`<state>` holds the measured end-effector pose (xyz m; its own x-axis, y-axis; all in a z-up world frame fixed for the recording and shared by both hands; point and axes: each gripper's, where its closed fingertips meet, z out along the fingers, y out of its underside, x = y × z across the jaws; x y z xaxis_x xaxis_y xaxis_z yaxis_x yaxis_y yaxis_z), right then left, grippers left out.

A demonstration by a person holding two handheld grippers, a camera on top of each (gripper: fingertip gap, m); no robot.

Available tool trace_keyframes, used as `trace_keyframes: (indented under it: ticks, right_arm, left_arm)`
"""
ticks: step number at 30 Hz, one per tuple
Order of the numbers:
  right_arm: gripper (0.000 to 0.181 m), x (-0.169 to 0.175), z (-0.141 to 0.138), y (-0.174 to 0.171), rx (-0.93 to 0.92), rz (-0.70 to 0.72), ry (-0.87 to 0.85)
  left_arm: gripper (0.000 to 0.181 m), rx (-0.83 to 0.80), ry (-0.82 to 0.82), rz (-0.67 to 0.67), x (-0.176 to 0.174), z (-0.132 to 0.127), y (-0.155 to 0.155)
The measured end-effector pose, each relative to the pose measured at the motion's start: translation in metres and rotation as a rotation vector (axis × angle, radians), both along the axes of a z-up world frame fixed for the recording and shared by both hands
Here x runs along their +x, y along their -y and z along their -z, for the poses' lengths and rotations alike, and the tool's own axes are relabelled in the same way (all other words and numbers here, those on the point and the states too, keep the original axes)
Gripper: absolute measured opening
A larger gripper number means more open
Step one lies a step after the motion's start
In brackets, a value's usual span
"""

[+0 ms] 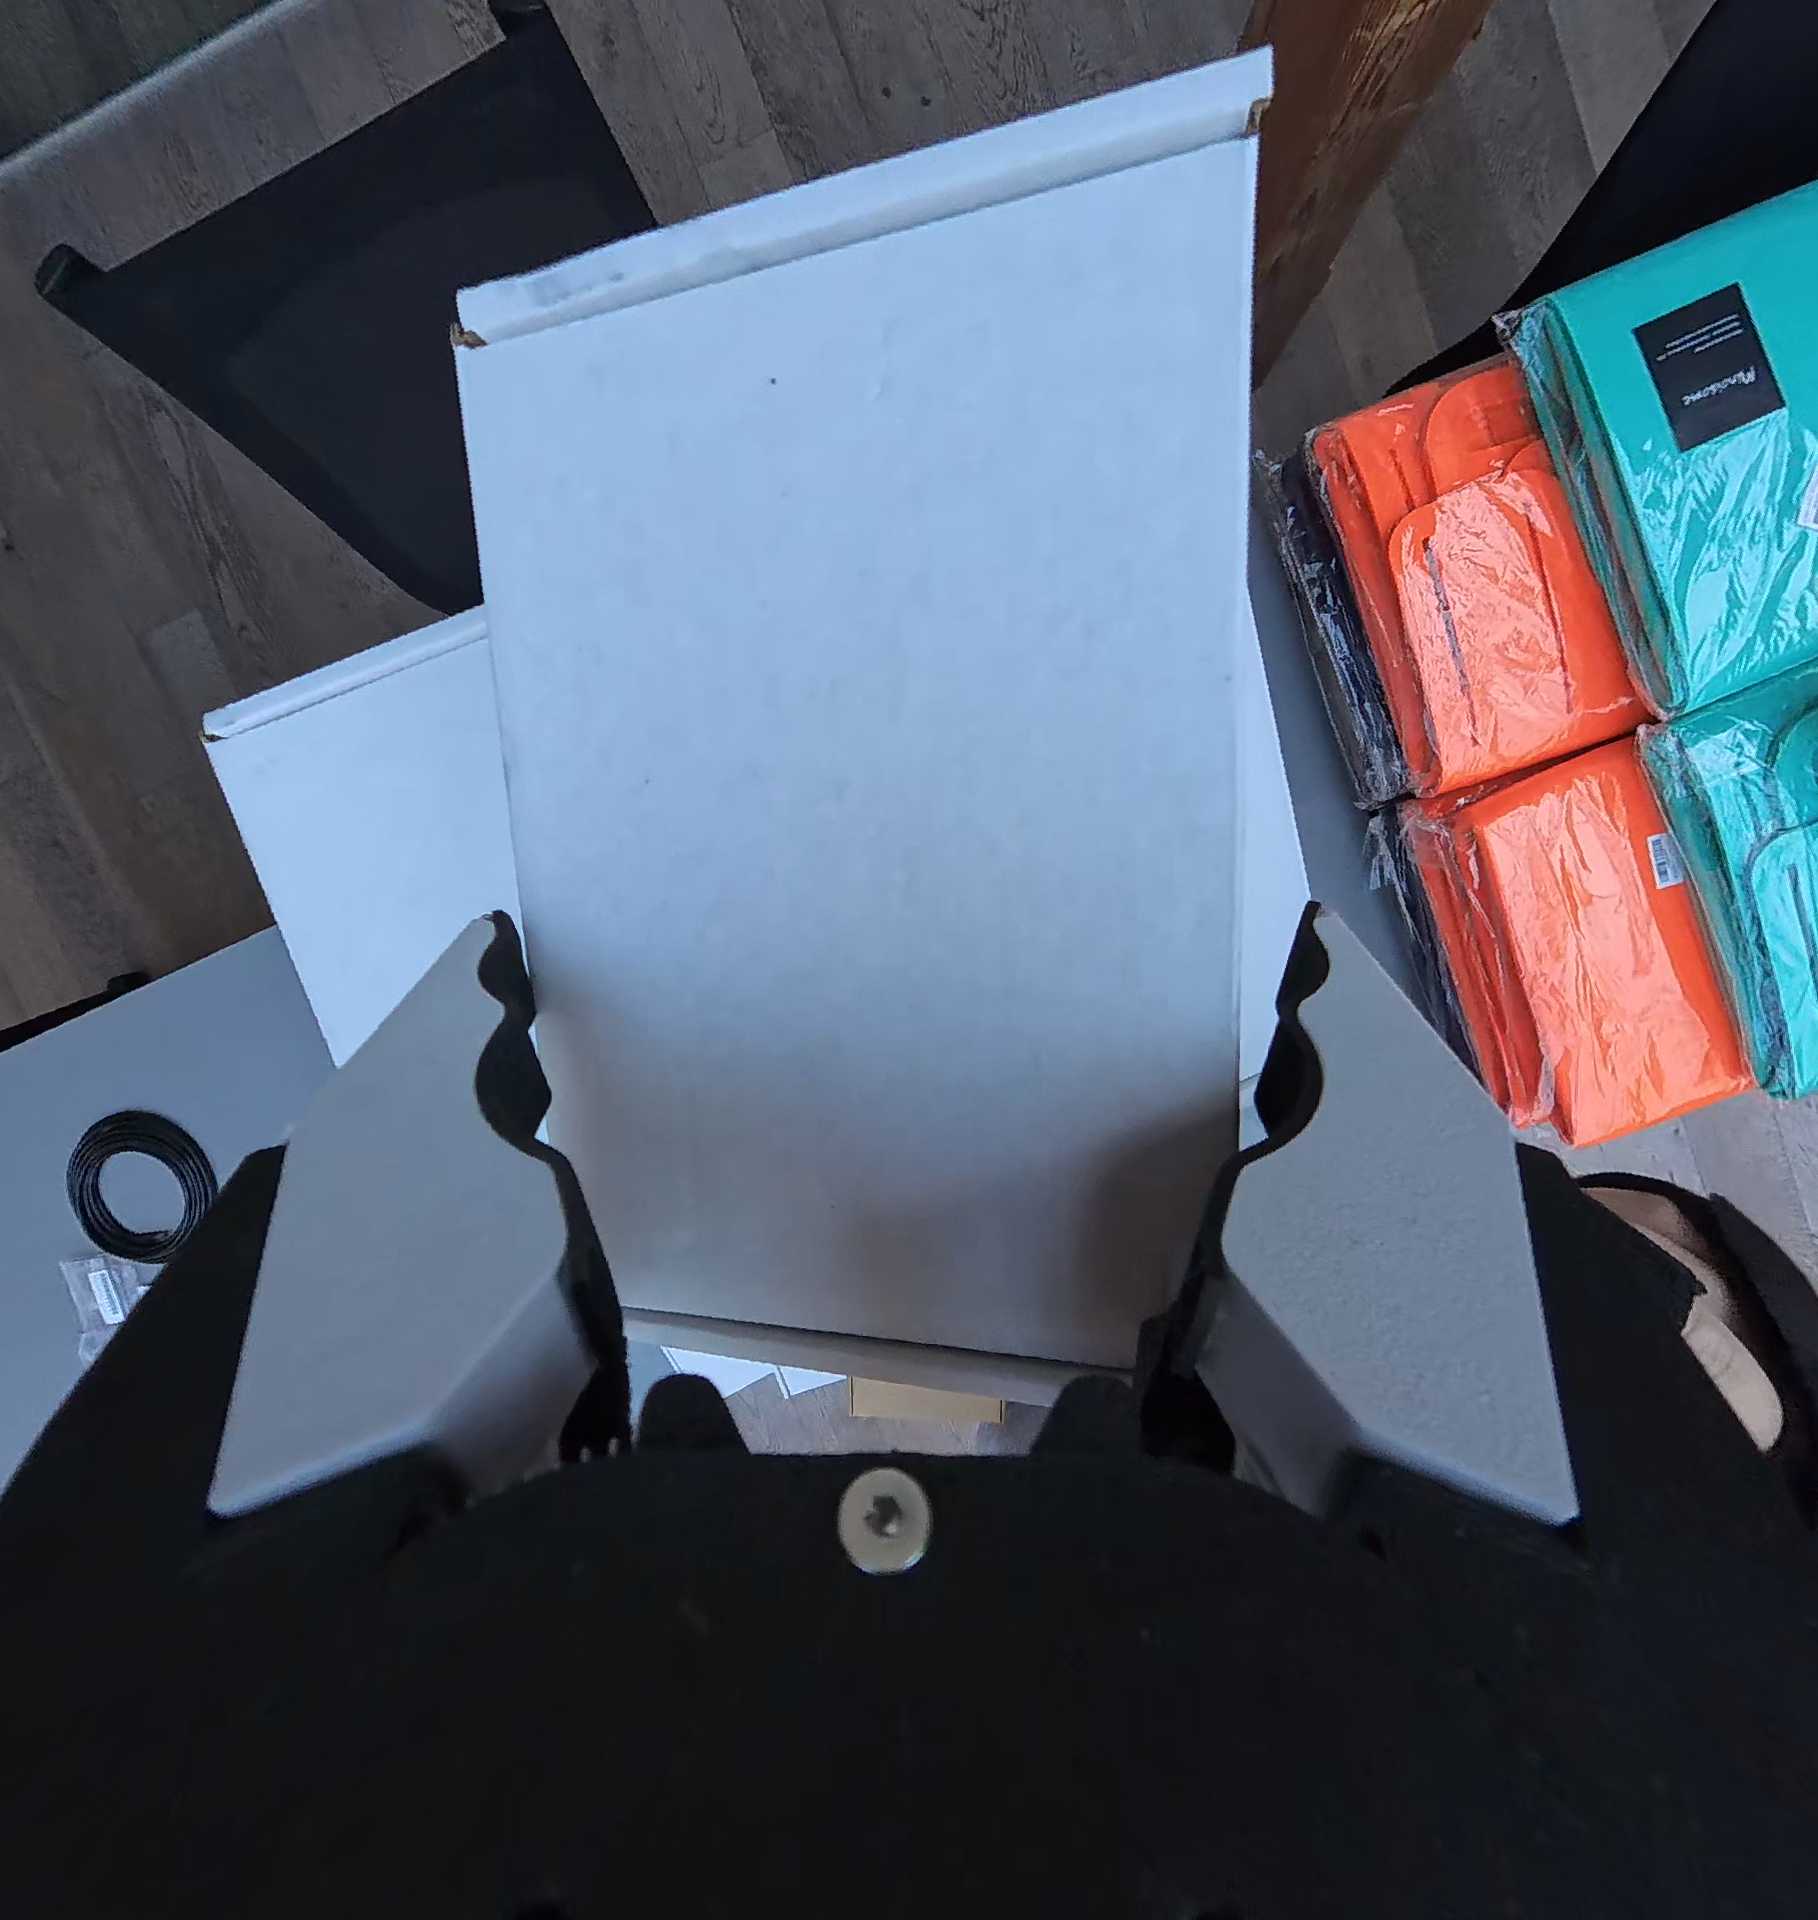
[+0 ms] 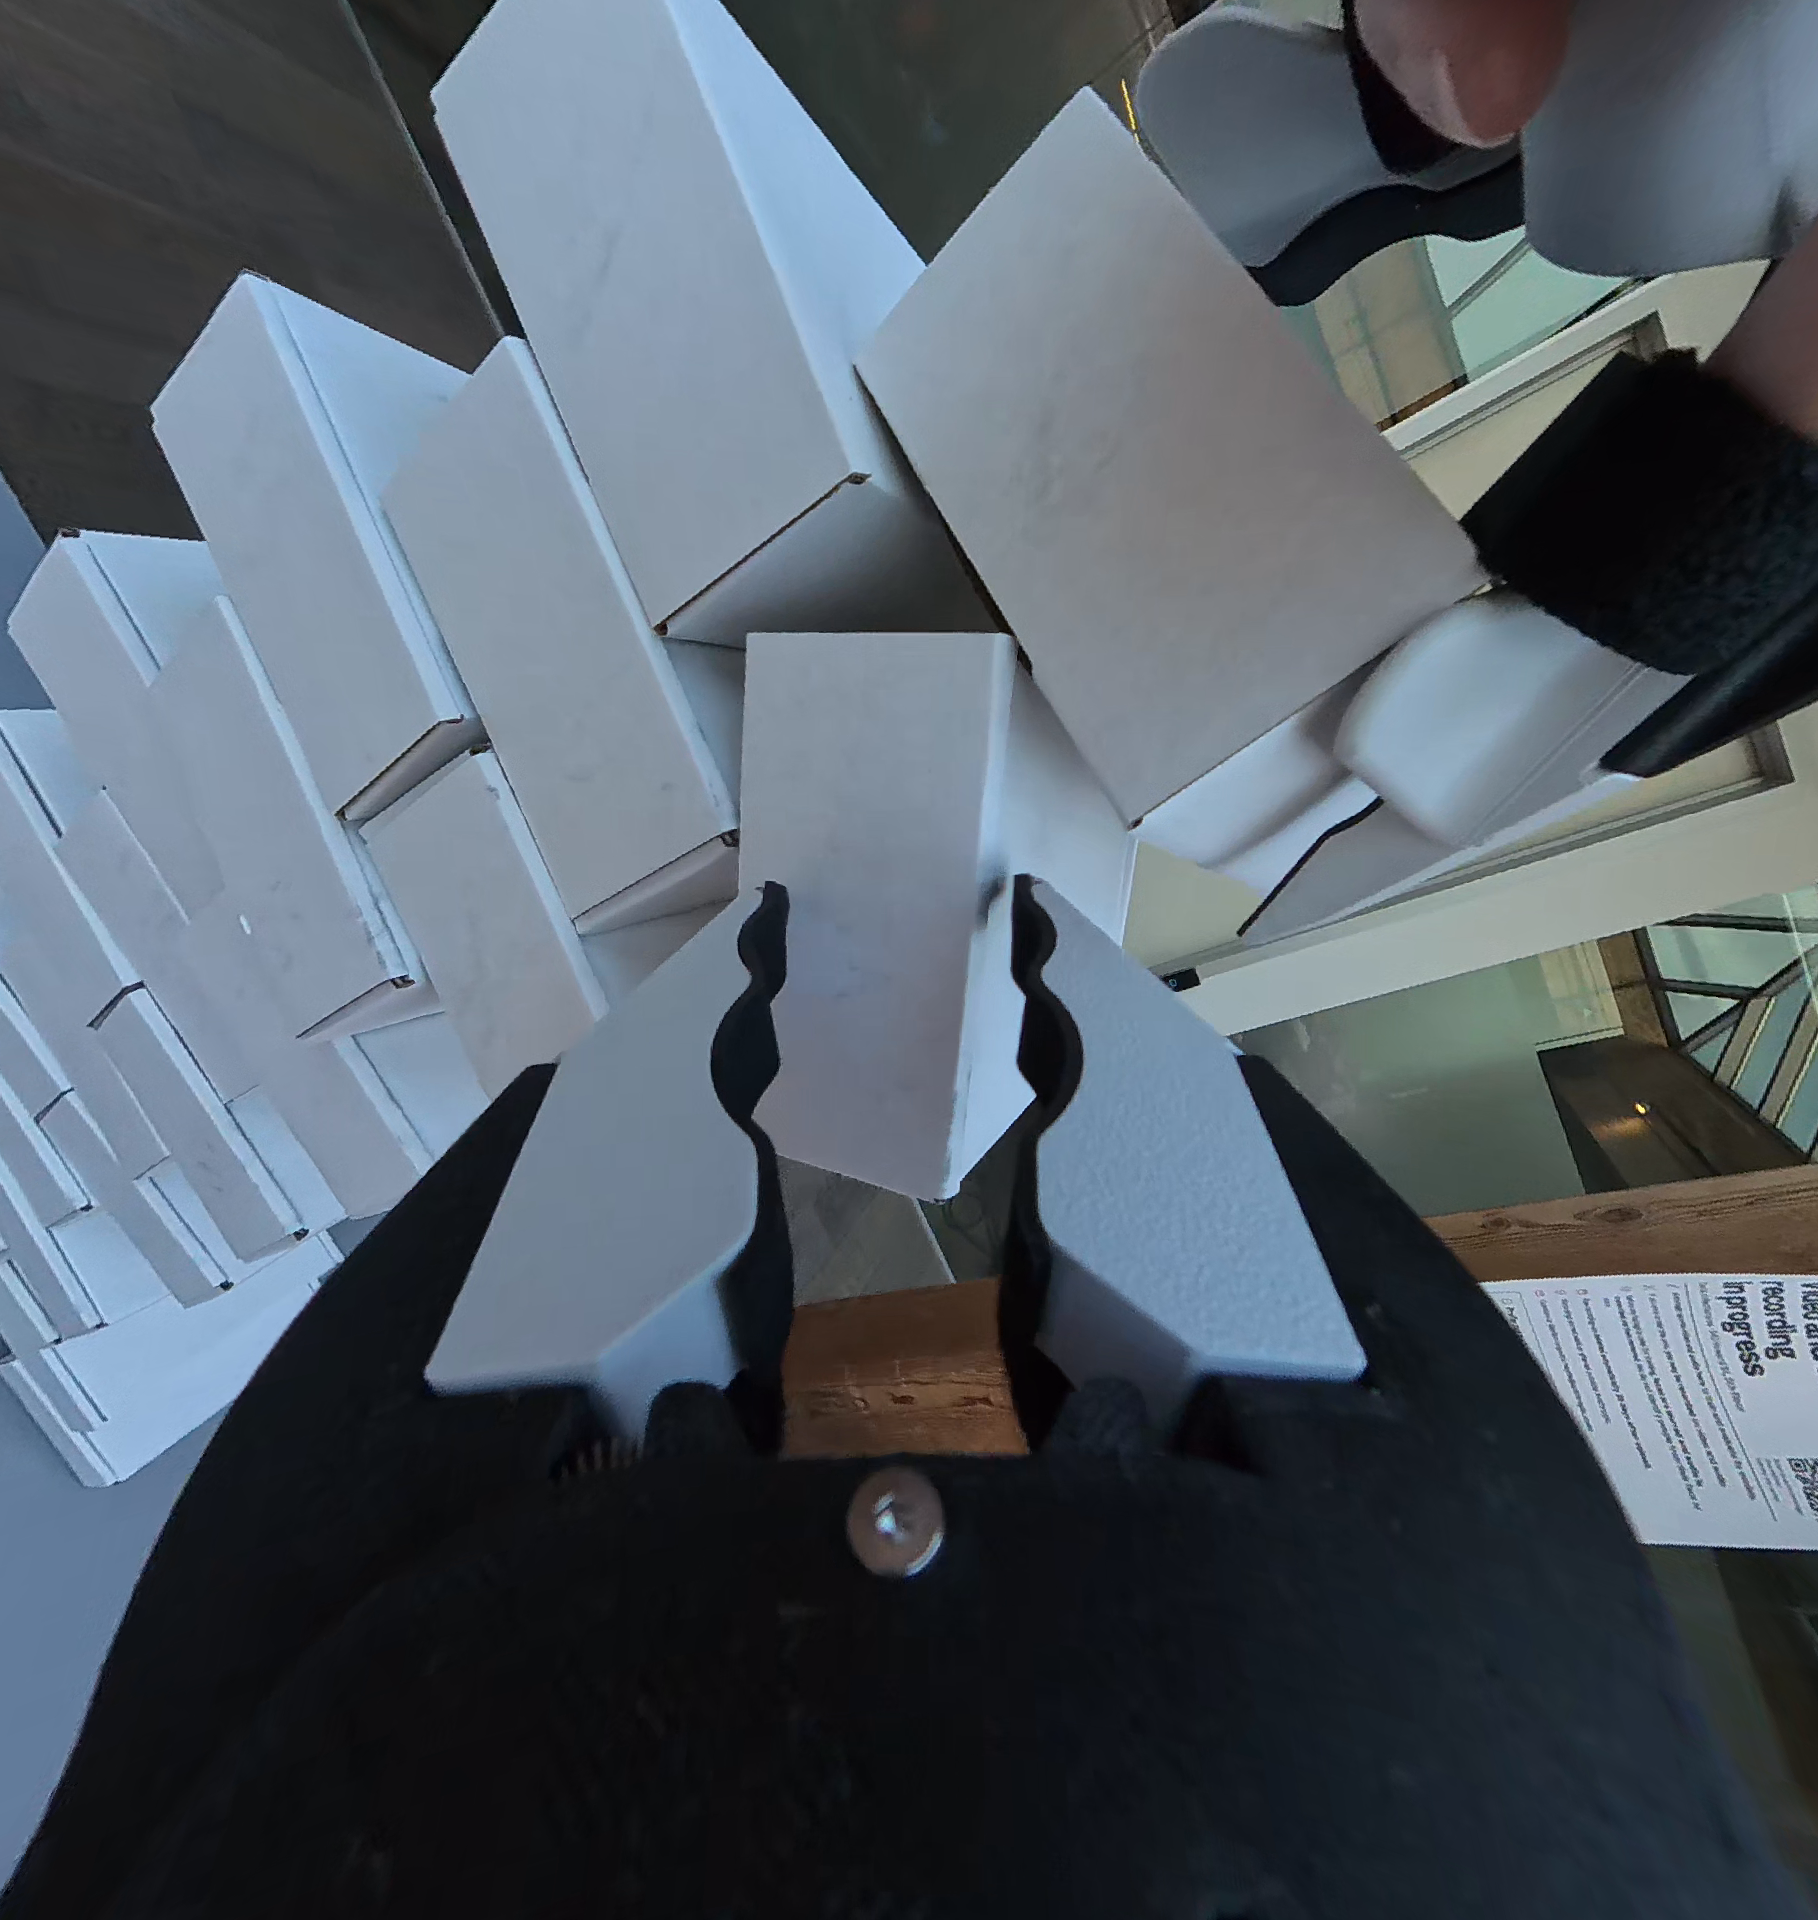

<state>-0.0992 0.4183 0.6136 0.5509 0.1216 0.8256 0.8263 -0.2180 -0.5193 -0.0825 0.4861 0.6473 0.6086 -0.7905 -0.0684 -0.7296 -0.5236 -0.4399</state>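
In the left wrist view my left gripper (image 1: 903, 925) is spread wide and shut on the two long sides of a large flat white cardboard box (image 1: 863, 520), held above a grey table (image 1: 105, 1060). The same box (image 2: 1144, 447) and the left gripper's fingers (image 2: 1456, 717) show at the upper right of the right wrist view. My right gripper (image 2: 897, 904) is shut on a small narrow white box (image 2: 874, 790), held just below the large box and in front of a pile of similar boxes.
Several closed white boxes (image 2: 292, 727) are stacked in stepped rows at left. Another white box (image 1: 365, 810) lies under the held one. Wrapped orange packs (image 1: 1507, 727) and teal packs (image 1: 1736, 468) lie at right. A black cable coil (image 1: 136, 1184), a dark chair (image 1: 313, 312) and a printed sheet (image 2: 1694, 1413) are nearby.
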Motion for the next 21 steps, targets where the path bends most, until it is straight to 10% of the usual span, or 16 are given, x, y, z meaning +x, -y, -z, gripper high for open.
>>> trace_keyframes:
  ticks: [10,21]
  right_arm:
    - [0.089,-0.006,-0.007,0.017,0.219,-0.062,0.027]
    - [0.083,0.016,0.020,0.025,0.417,0.049,0.177]
  left_arm:
    - [0.140,0.002,-0.007,0.003,0.000,0.001,0.002]
    - [0.140,0.007,-0.018,0.005,0.002,0.002,0.005]
